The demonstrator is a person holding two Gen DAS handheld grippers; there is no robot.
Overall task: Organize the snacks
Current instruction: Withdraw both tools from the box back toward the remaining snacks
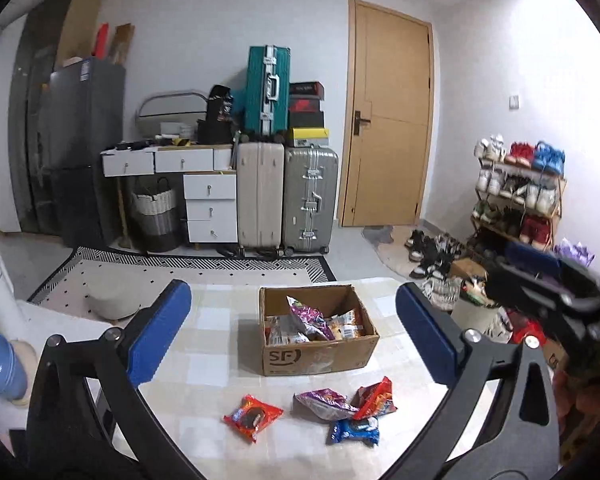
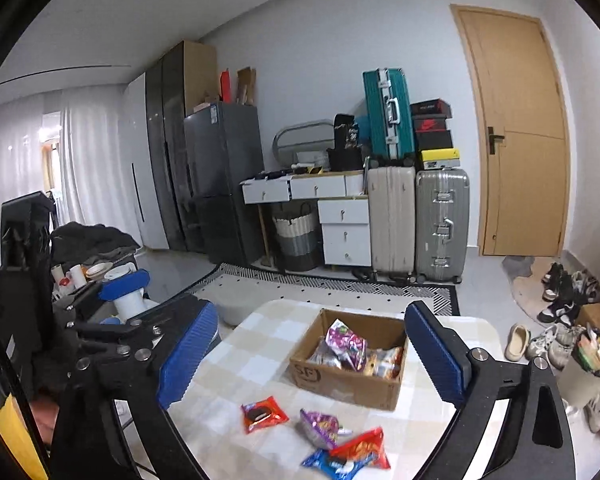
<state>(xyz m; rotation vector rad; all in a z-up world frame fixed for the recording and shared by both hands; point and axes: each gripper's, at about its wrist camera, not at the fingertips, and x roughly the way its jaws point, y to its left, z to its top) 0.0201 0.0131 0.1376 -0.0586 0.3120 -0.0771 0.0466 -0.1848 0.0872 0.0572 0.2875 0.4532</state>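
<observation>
Both sets of jaws stand wide apart and hold nothing. We see the left gripper point(image 1: 293, 330) framed by its blue pads in the left wrist view, and the right gripper point(image 2: 310, 360) likewise in the right wrist view.

Location of the task items:
- We find four loose packets on the bench point(image 1: 212, 320), nearer to us than the cardboard box point(image 1: 320, 356).
- An orange cookie packet point(image 1: 253, 416) lies apart on the left side.
- A purple packet point(image 1: 324, 403), a red packet point(image 1: 376, 398) and a blue cookie packet point(image 1: 354, 432) lie in a touching cluster to its right.
- The box is open-topped and already carries several packets.

Position relative to the jaws: in both views the loose packets lie below and ahead of the open jaws, well clear of the pads. Neither gripper is touching anything.

Hazards, in our judgement:
1. The three clustered packets touch or overlap. Closing on one may drag or lift a neighbour; we would take the isolated orange packet or an outer member of the cluster first.
2. The wrappers look glossy and air-filled. A pinch at the puffed middle may slip or crush the contents.
3. The two grippers sit close together; the right one shows at the edge of the left wrist view. Simultaneous reaches toward the cluster may collide.
4. The box looks light, so a careless release may nudge it.
</observation>
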